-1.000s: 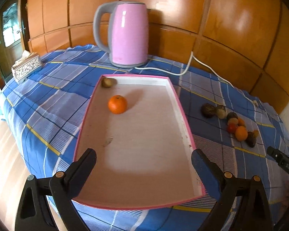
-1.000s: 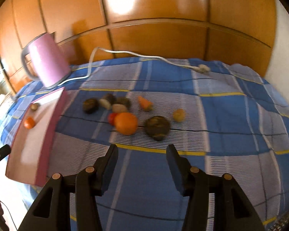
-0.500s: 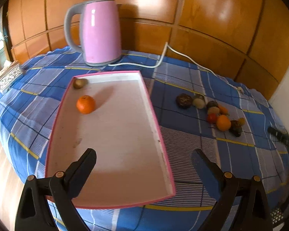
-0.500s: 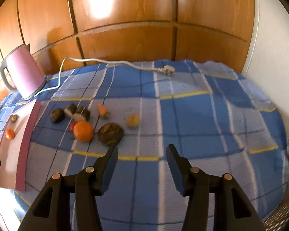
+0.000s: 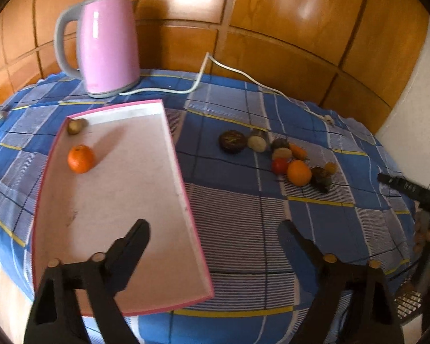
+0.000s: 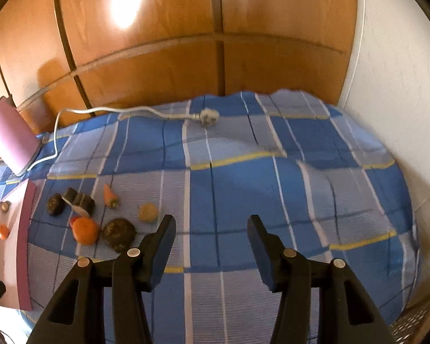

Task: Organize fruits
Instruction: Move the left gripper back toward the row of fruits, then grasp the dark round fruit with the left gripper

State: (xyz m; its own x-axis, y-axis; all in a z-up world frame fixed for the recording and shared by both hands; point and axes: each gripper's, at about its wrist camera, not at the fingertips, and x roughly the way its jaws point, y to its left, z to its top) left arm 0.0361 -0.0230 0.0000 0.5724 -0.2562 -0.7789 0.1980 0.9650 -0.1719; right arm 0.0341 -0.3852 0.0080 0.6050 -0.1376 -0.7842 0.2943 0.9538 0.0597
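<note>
**Fruit loose on the checked cloth, two pieces in the tray**

Wood panelling backs a table (image 5: 238,209) covered by a blue checked cloth, with a white wall at its right edge.

A cluster of loose fruit (image 5: 281,157) lies on the cloth right of the middle, well apart from the tray. In it sit an orange (image 5: 299,172), a small red fruit (image 5: 279,165) touching it, two dark round fruits (image 5: 232,141) at either end, a pale cut piece (image 5: 258,142), a small carrot (image 6: 109,195) and a yellowish ball (image 6: 148,212) a little to the right of the rest.

The pink-rimmed tray (image 5: 186,200) lies near the left edge of the table. Inside it, a second orange (image 5: 80,158) rests near its left wall, and a small brown fruit (image 5: 75,126) sits in its far left corner.

The left gripper (image 5: 213,236) hangs over the near right corner of the tray, its jaws spread wide and holding nothing. The right gripper (image 6: 211,230) hangs above bare cloth just right of the fruit cluster, jaws likewise spread and empty.

A pink kettle (image 5: 107,46) stands at the far left corner of the table, beyond the tray. Its white cord (image 6: 129,111) trails along the far edge and ends in a plug (image 6: 207,117) lying on the cloth.
</note>
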